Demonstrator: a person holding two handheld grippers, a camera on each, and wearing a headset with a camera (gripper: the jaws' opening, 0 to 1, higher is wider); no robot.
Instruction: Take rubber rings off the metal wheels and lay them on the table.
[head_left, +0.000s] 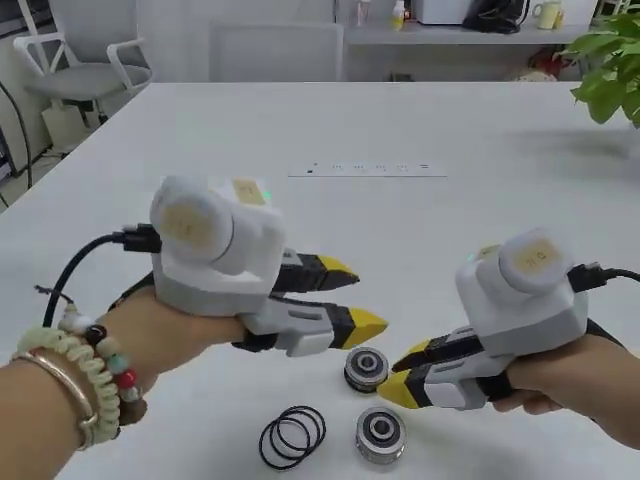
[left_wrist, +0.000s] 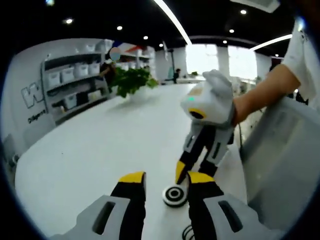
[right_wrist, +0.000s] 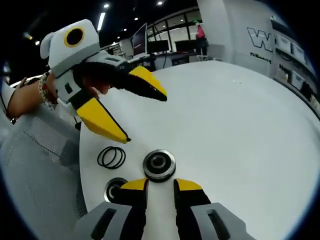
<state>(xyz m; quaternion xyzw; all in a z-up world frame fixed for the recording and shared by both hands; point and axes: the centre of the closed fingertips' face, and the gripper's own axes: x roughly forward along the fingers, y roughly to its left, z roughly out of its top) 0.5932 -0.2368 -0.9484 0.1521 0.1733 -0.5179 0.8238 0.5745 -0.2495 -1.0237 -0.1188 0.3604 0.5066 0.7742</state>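
Your rubber rings (head_left: 292, 436): thin black loops, off wheels, overlapping in small pile, flat on table (head_left: 450, 230). Your near wheel (head_left: 381, 436): silver metal, dark hub, lying flat, hub up, just right of rings. Your far wheel (head_left: 366, 368): same build, rim looks darker, lying flat, right of rings and beyond them, apart from near wheel.

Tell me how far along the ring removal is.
Done: a few black rubber rings lie loose on the table. In hand: nothing; the left claw and right claw are open, both aimed at the far wheel. Left: that wheel and the near wheel; whether they carry rings is unclear.
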